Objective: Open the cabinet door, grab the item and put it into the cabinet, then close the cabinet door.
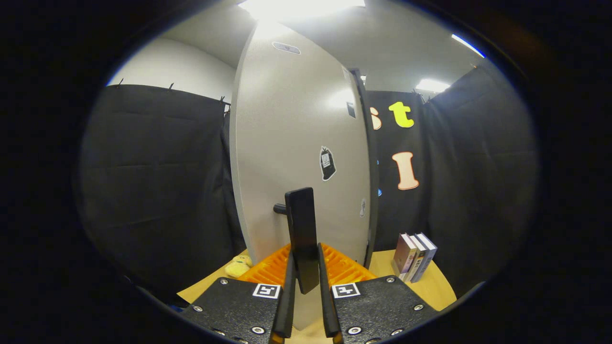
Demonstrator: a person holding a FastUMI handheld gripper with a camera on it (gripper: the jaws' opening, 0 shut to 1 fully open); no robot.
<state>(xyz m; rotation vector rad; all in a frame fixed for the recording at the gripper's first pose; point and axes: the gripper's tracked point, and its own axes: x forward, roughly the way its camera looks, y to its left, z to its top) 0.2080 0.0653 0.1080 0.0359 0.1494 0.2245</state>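
A pale grey cabinet door (291, 143) stands upright just ahead of me, swung partly out so I see its face and its left edge. A flat black handle (302, 229) juts from it on a short stub. My gripper (304, 277) is shut on that handle, one finger on each side of its lower part. A small yellow plush item (239, 266) lies on the wooden table (430, 286), left of the fingers, near the door's foot.
Three books (414, 256) stand upright on the table to the right of the cabinet. A small black sticker (327, 163) is on the door's face. Black cloth walls close in on the left and right behind the cabinet.
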